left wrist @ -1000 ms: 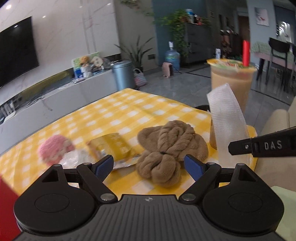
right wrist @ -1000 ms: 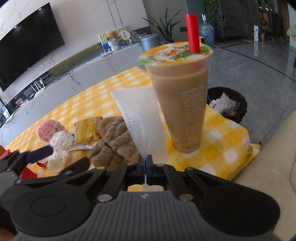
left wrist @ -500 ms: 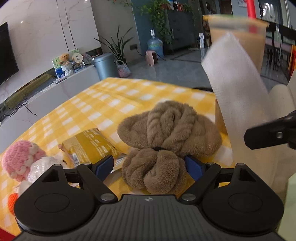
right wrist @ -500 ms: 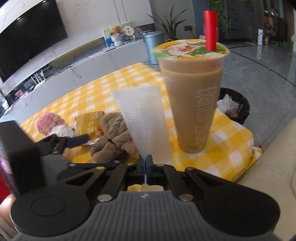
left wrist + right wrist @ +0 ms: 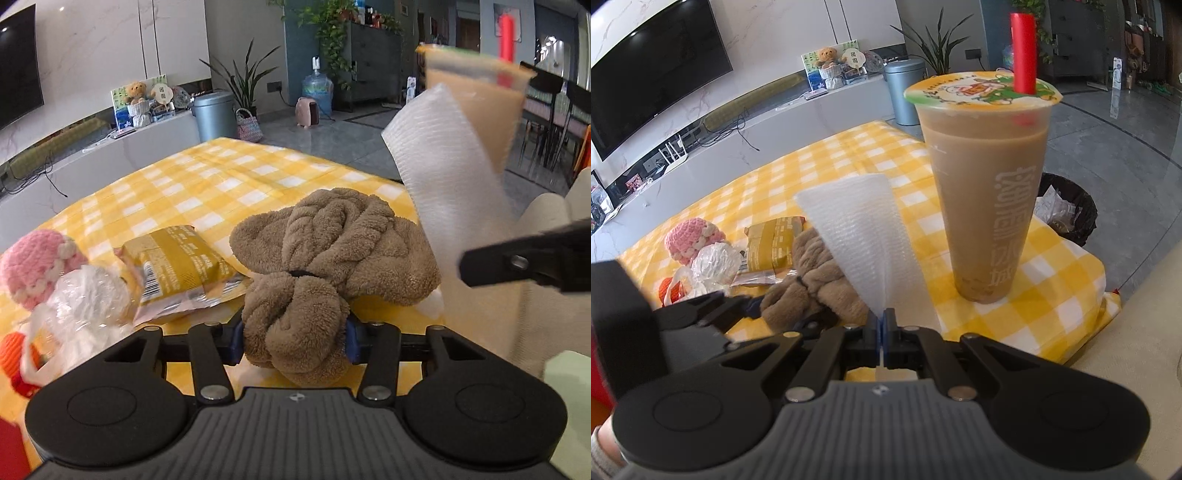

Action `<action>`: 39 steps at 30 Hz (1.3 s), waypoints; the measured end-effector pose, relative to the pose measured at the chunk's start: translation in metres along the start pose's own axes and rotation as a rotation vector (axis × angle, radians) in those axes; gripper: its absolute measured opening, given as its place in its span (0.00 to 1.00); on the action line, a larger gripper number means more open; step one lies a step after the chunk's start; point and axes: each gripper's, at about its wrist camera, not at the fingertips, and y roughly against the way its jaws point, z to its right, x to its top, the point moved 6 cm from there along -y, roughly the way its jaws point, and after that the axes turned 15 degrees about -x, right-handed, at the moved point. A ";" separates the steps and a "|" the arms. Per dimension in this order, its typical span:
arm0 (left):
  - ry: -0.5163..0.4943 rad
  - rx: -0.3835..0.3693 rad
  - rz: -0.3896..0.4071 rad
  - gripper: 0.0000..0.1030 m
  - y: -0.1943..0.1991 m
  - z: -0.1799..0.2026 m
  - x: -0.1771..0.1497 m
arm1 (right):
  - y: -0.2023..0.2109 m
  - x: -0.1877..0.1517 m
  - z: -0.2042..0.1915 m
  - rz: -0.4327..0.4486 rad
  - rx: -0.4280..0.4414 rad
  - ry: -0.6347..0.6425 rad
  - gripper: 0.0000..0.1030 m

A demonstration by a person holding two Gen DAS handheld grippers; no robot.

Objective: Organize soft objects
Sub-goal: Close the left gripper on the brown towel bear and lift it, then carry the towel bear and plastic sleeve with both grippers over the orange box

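Note:
A brown fluffy bow-shaped soft object (image 5: 332, 251) lies on the yellow checked tablecloth (image 5: 207, 184). My left gripper (image 5: 293, 341) is shut on its near lobe, blue pads pressing both sides. My right gripper (image 5: 882, 332) is shut on a white foam sheet (image 5: 864, 236), which stands upright; the sheet also shows in the left wrist view (image 5: 443, 177). The brown object shows in the right wrist view (image 5: 816, 280) with the left gripper on it.
A tall milk tea cup (image 5: 986, 184) with a red straw stands at the table's right end. A yellow snack packet (image 5: 177, 262), a pink knitted toy (image 5: 37, 266) and a plastic-wrapped item (image 5: 85, 306) lie at left. A cream sofa (image 5: 1137, 339) is on the right.
My left gripper moved forward and closed on the brown soft object's near lobe. My right gripper kept its hold on the foam sheet and shifted slightly.

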 end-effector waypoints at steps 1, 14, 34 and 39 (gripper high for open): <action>0.011 -0.019 0.005 0.54 0.006 0.000 0.000 | 0.001 0.001 -0.001 0.003 0.002 0.000 0.00; 0.136 -0.078 0.095 0.54 0.088 -0.004 0.001 | 0.010 0.003 -0.017 0.032 0.033 0.039 0.00; 0.296 0.068 0.242 0.54 0.224 -0.030 0.021 | 0.063 0.020 -0.061 0.177 0.321 0.035 0.00; 0.317 0.137 0.288 0.54 0.271 -0.041 0.014 | 0.088 0.025 -0.075 0.227 0.443 0.029 0.00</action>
